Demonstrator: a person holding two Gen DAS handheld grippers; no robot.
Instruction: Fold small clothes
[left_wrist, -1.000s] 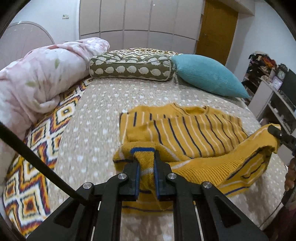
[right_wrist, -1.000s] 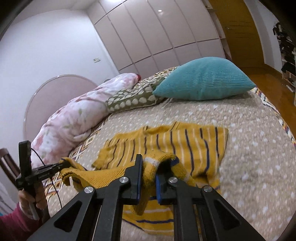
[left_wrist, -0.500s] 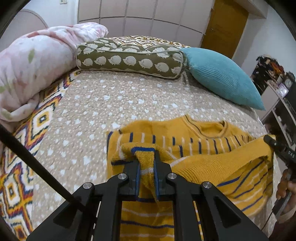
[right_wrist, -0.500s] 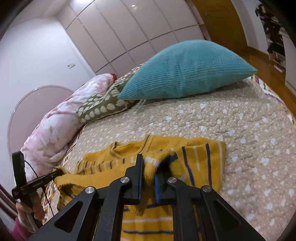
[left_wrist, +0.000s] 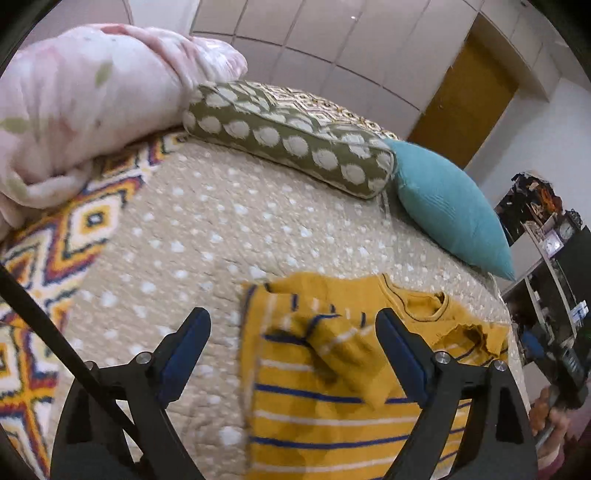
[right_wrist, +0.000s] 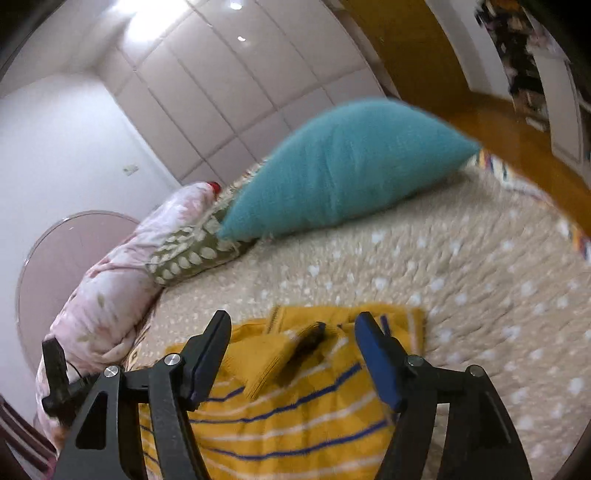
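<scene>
A small mustard-yellow sweater with blue and white stripes lies folded over on the beige dotted bedspread. Its folded-up lower edge rests near the collar. My left gripper is open and empty, just above the sweater's left part. In the right wrist view the sweater lies under my right gripper, which is open and empty too. The right gripper's body shows at the right edge of the left view; the left one shows at the left edge of the right view.
A teal cushion, an olive patterned bolster and a rolled pink duvet lie at the head of the bed. A patterned blanket runs along the left side. Shelves stand to the right.
Both grippers carried the sweater's lower edge forward over its body, then opened and let it drop. The fabric now lies loose between the jaws.
</scene>
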